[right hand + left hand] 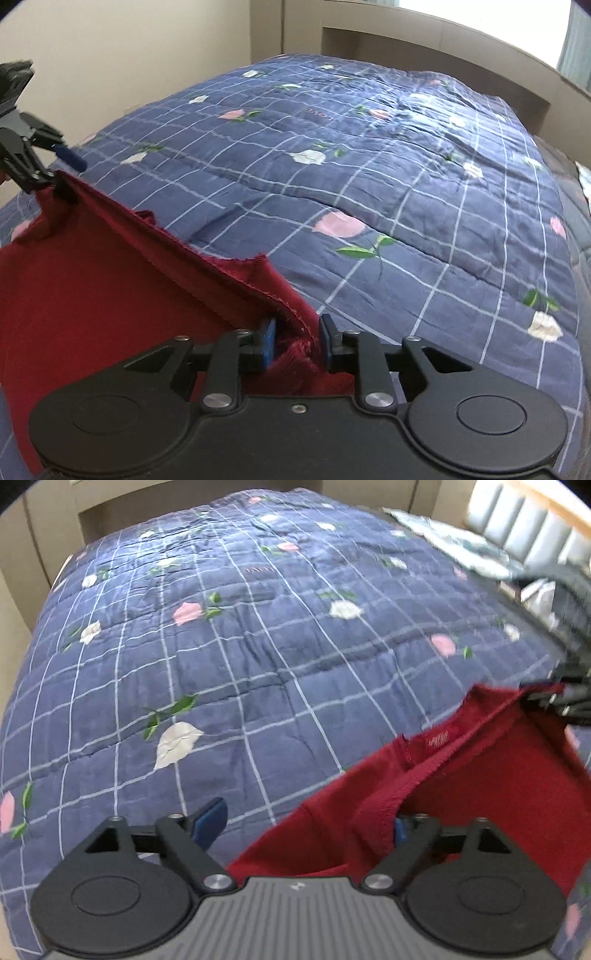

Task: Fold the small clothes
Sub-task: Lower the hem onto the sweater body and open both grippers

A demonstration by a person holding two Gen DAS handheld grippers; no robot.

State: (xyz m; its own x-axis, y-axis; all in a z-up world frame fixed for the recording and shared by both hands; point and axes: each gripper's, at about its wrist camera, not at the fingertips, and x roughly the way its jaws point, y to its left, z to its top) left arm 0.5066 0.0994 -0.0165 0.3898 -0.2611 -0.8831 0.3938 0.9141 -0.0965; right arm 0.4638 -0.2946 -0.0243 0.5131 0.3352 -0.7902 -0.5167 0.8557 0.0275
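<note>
A dark red garment (480, 782) hangs stretched above the bed between my two grippers; it also fills the lower left of the right wrist view (103, 280). My left gripper (306, 821) stands wide open, with the cloth draped over its right finger (400, 829); its left finger (210, 819) is bare. In the right wrist view the left gripper (55, 173) shows at the far left by the garment's corner. My right gripper (295, 341) has a bunched corner of the garment between its pads, with a gap still between them. It appears blurred at the right of the left wrist view (554, 698).
A blue quilt (240, 646) with white grid lines and flower prints covers the bed; it also fills the right wrist view (406, 184). A patterned pillow (454, 542) and padded headboard (532, 528) are at the far right. A beige bed frame (424, 48) stands beyond.
</note>
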